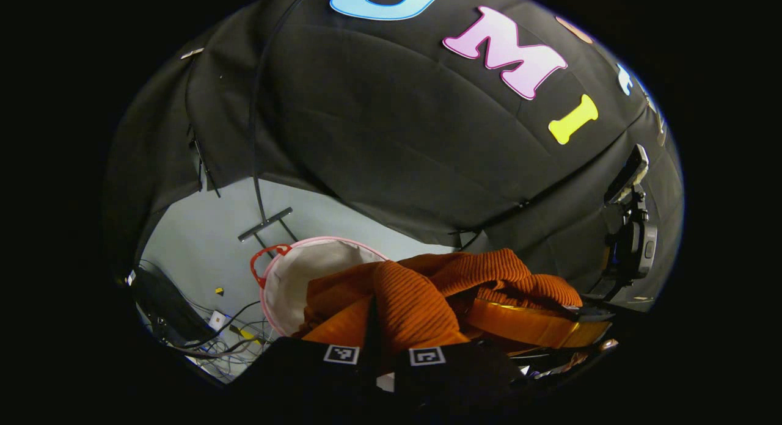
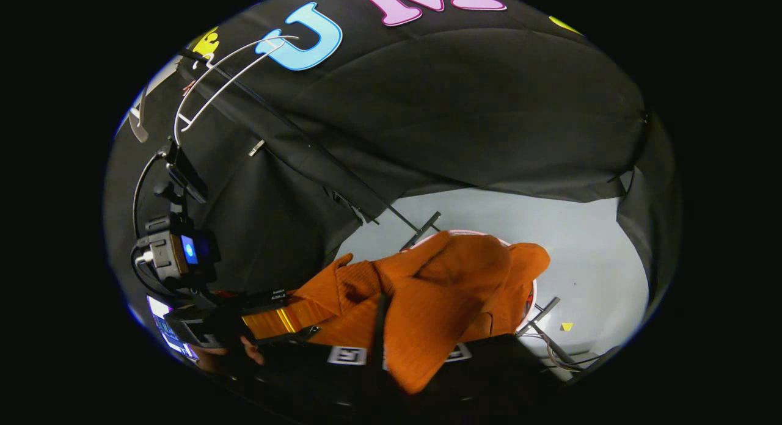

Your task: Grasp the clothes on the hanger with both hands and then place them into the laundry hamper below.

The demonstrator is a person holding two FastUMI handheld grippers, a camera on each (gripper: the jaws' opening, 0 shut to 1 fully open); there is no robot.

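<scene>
- Left claw (image 1: 382,355): nearest the lens in the left gripper view, its two fingers pinch a fold of the orange sweater (image 1: 421,290). The gap between them is narrow, with cloth in it.
- Right claw (image 2: 400,354): in the right gripper view the sweater (image 2: 440,290) drapes over the fingers and hides the tips. It looks clamped on the cloth, but the far finger is mostly covered, so I cannot tell for sure.
- Sweater: off the hanger (image 2: 214,86), which hangs bare on the rail up left. The sweater is bunched between the two claws, above the hamper (image 1: 287,278) on the floor (image 1: 201,242).
- Hamper: open mouth, red handle toward the left; the sweater covers part of its rim.
- Risks: a loose tail of cloth could catch on the rim and hang outside if the claws let go too high or off centre. One claw letting go early would swing the sweater sideways. The cables (image 1: 214,345) beside the hamper could snag a claw that goes too low.
</scene>
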